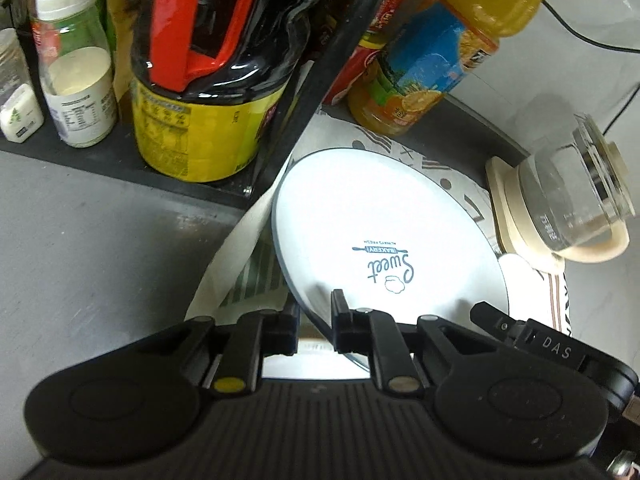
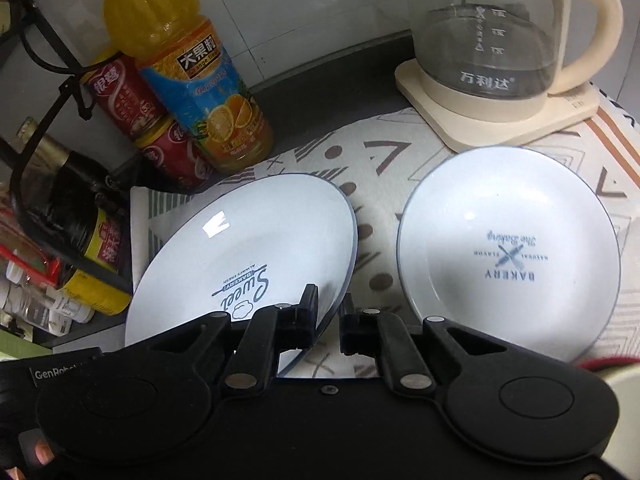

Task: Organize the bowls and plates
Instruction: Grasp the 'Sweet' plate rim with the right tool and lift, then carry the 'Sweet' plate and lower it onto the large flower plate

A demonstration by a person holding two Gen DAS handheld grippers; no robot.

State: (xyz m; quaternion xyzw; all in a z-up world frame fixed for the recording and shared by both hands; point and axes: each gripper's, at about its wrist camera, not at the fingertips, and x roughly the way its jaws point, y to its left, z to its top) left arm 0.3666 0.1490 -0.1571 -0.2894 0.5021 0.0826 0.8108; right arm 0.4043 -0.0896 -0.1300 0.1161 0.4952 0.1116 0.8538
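— How many plates do you have?

— Two round white plates on the patterned cloth [image 2: 372, 168]: your left gripper [image 1: 316, 312] and right gripper [image 2: 328, 312] both pinch the near rim of the tilted "Sweet Bakery" plate [image 2: 248, 248]. The "Bakery" plate [image 2: 508, 256] lies flat beside it (apart), before one glass kettle [image 2: 488, 36]. One orange juice bottle [image 2: 192, 72] stands at the counter's back.

Two white plates with thin blue rims — the left plate [image 2: 244, 256] prints "Sweet Bakery" in blue, the right plate [image 2: 508, 256] "Bakery" in blue. Beneath them, a cream cloth [image 2: 376, 168] patterned with brown dots and triangle outlines. Near the cloth's far edge: an orange juice bottle [image 2: 200, 92] with blue label, red cans [image 2: 132, 100], and a clear kettle [image 2: 492, 40] on a cream base. Both grippers — left [image 1: 316, 320], right [image 2: 328, 320] — are black.
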